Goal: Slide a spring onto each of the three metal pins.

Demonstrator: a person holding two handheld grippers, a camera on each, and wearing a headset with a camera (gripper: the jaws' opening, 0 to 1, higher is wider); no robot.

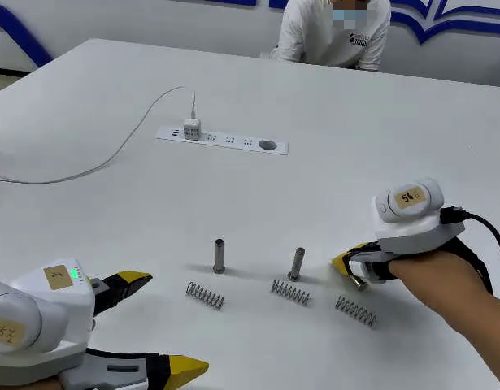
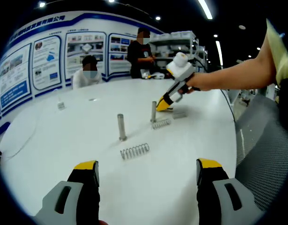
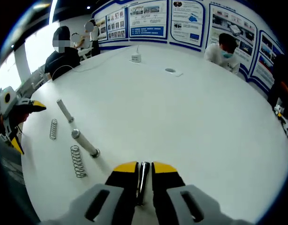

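Two metal pins [image 1: 219, 256] [image 1: 297, 264] stand upright on the white table [image 1: 315, 162]. In front of them lie three springs [image 1: 205, 294] [image 1: 290, 292] [image 1: 355, 311]. My right gripper [image 1: 347, 264] is low over the table beside the right spring, shut on a third metal pin [image 3: 143, 176] that shows between its yellow-tipped jaws [image 3: 143, 165]. My left gripper [image 1: 164, 325] hovers open at the near left, nothing between its fingers [image 2: 147, 165]. From it I see the left pin [image 2: 121, 126], the nearest spring [image 2: 135, 151] and the right gripper [image 2: 165, 103] beyond.
A white power strip [image 1: 225, 139] with a plugged-in adapter and a grey cable [image 1: 111, 154] lies at the table's middle back. A person [image 1: 335, 32] sits at the far edge. Other people stand in the room behind.
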